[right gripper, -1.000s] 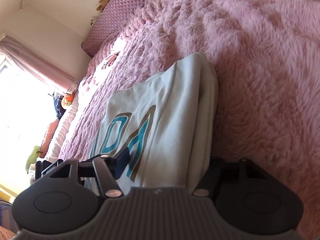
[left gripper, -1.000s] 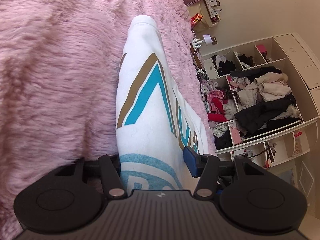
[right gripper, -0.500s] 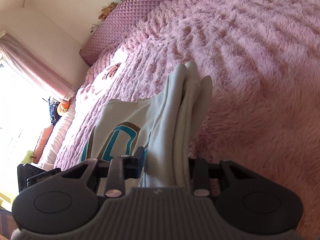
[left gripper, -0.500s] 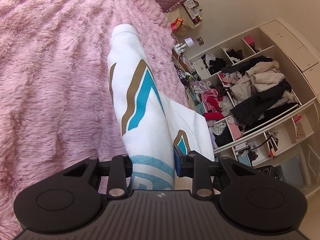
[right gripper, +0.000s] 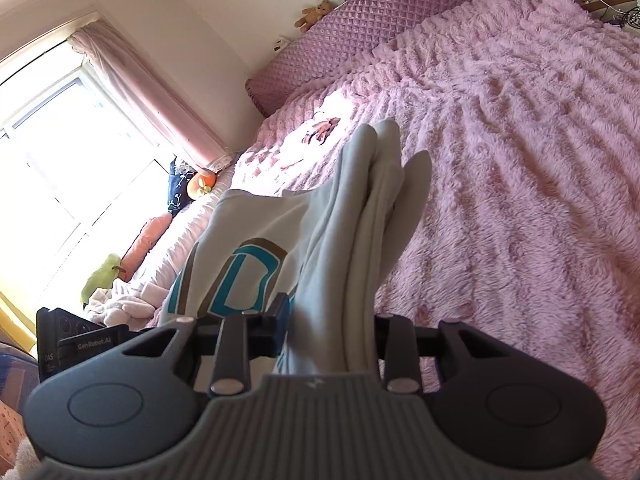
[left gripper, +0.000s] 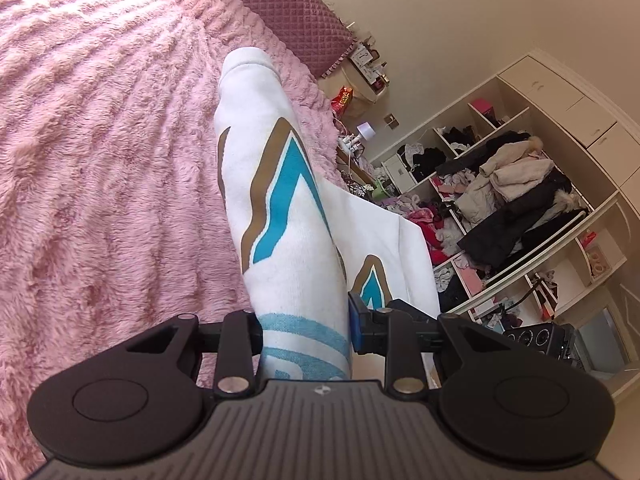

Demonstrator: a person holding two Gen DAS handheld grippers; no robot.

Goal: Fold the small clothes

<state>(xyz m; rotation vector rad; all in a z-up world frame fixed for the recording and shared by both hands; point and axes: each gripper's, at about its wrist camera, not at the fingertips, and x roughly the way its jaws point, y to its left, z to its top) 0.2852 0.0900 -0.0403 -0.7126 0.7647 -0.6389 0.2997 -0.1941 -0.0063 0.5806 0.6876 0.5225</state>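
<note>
A folded white sweatshirt (left gripper: 280, 208) with teal and brown lettering hangs in the air above the pink furry bed cover (left gripper: 100, 140). My left gripper (left gripper: 306, 332) is shut on one end of it, the cloth bunched between the pads. In the right wrist view the same sweatshirt (right gripper: 352, 232) shows its stacked folded layers, and my right gripper (right gripper: 330, 336) is shut on that end. The garment stretches between the two grippers, and the left gripper's body (right gripper: 80, 344) shows at the lower left of the right wrist view.
The pink bed cover (right gripper: 520, 160) spreads wide under both grippers, with a quilted purple headboard (right gripper: 380, 20) behind. Open shelves stuffed with clothes (left gripper: 500, 200) stand beyond the bed's side. A window with a pink curtain (right gripper: 140, 92) and soft toys lie at the other side.
Both grippers closed on the sweatshirt's ends, then lifted it off the bed cover; the bed now lies farther below and more of the room shows.
</note>
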